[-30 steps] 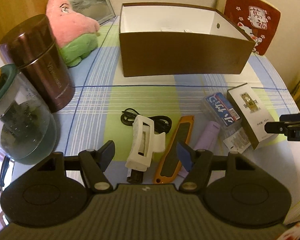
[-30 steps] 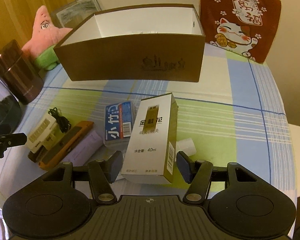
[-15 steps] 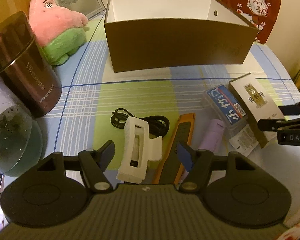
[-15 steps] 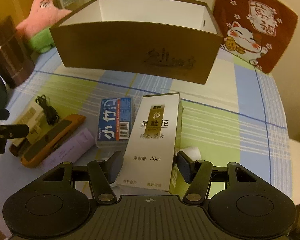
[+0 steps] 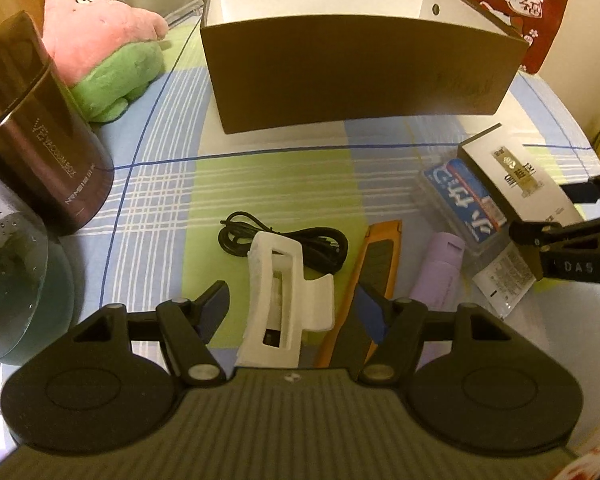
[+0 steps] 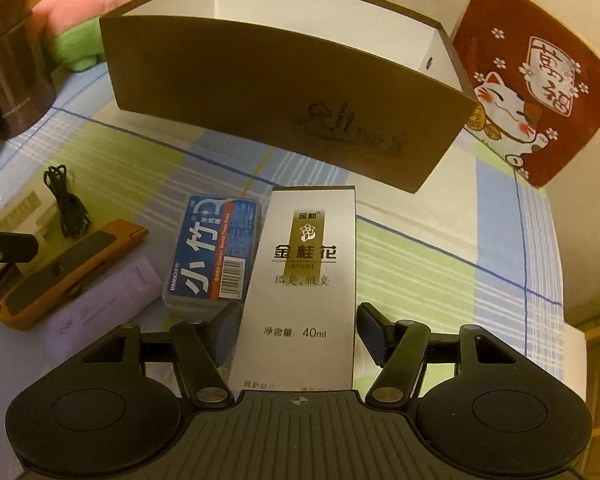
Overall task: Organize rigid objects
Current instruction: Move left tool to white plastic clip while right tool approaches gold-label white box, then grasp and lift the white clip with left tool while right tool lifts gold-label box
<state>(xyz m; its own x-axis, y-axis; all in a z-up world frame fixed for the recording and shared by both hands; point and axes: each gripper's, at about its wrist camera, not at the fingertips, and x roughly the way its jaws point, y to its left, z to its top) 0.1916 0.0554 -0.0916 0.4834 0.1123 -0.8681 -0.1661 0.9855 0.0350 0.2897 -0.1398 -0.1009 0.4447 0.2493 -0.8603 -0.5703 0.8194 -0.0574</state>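
progress: brown box looks empty, all items on table | left gripper spread around white clip, no grip | right gripper opening astride white carton, not clamped

Readable stuff: white carton says "金桂花" and "40ml". Blue floss case reads "小竹". Brown canister has "VACUUM BOX". Red cloth shows "萬福".

Both wrist views look steeply down, close, sharing the brown box.
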